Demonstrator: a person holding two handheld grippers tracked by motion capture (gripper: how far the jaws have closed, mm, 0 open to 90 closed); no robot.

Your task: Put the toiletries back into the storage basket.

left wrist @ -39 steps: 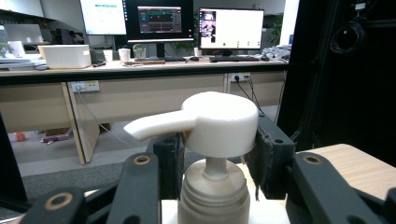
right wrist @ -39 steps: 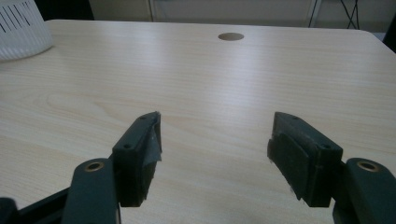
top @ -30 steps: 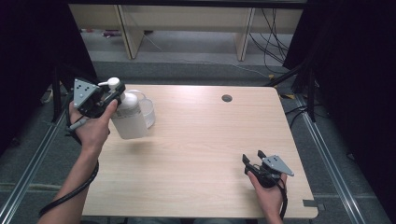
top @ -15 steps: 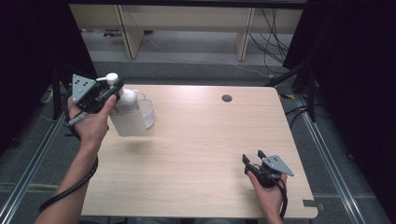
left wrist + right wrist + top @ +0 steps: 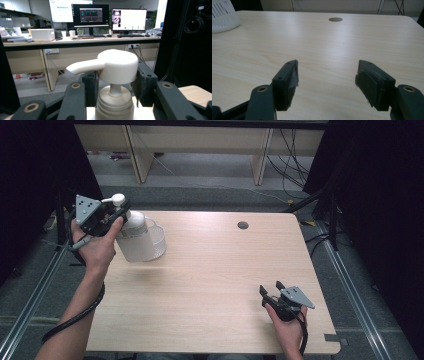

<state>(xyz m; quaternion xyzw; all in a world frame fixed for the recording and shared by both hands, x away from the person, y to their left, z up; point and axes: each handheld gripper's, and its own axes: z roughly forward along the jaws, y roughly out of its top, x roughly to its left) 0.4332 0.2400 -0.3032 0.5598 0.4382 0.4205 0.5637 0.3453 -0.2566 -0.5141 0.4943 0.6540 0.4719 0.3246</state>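
Pump bottle (image 5: 134, 236): white, with a pump head on top; sits at the far left of the table, upright as far as the high view shows. Whether its base rests on the wood or hangs just above it I cannot tell.
Pump head (image 5: 117, 65): seen close in the left gripper view, spout pointing to that view's left, ribbed collar below it.
Clear container (image 5: 156, 240): just beside the bottle on its right, touching or nearly so; see-through wall, contents not readable.
Left gripper (image 5: 114, 213): held in the left hand (image 5: 95, 247) at the table's far left corner, jaws level with the bottle's neck.
Left jaws: one on each side of the neck under the pump head, pads (image 5: 146, 86) closed against it; gripping the bottle.
Right gripper (image 5: 271, 291): in the right hand (image 5: 287, 325) near the front right edge of the table, well apart from the bottle.
Right jaws: wide apart, nothing between them, bare wood ahead in the right gripper view.
Table (image 5: 215, 280): light wood grain, round cable hole (image 5: 243, 225) toward the far edge.
White slotted thing (image 5: 223, 16): at the upper left corner of the right gripper view; too cropped to identify.
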